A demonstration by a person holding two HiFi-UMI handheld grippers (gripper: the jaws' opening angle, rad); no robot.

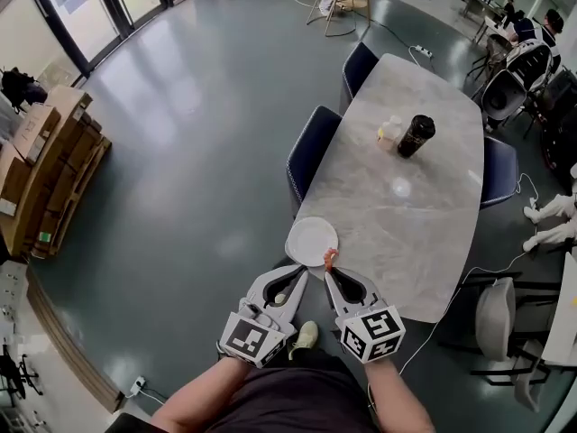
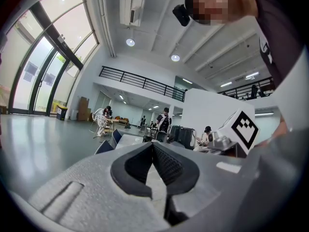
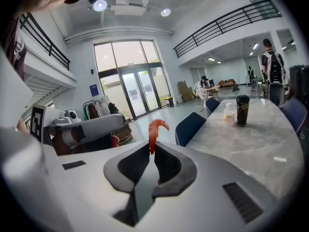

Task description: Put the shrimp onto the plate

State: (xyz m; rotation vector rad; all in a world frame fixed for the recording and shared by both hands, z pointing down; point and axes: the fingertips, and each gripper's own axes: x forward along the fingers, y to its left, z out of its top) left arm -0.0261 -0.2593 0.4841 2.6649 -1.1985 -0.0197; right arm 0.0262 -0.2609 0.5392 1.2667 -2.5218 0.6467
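Right gripper (image 1: pixel 329 271) pinching one shrimp (image 1: pixel 330 258), one plate (image 1: pixel 310 240)

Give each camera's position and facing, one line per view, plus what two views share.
Head view: on the person's head, looking steeply down at the table, plate, left gripper, right gripper and forearms.
Left gripper view: on the left gripper, along its shut jaws across the hall; the other gripper's cube at right.
Right gripper view: on the right gripper, along jaws shut on the shrimp, toward glass doors.
Shared: head and right gripper views both show the cup.
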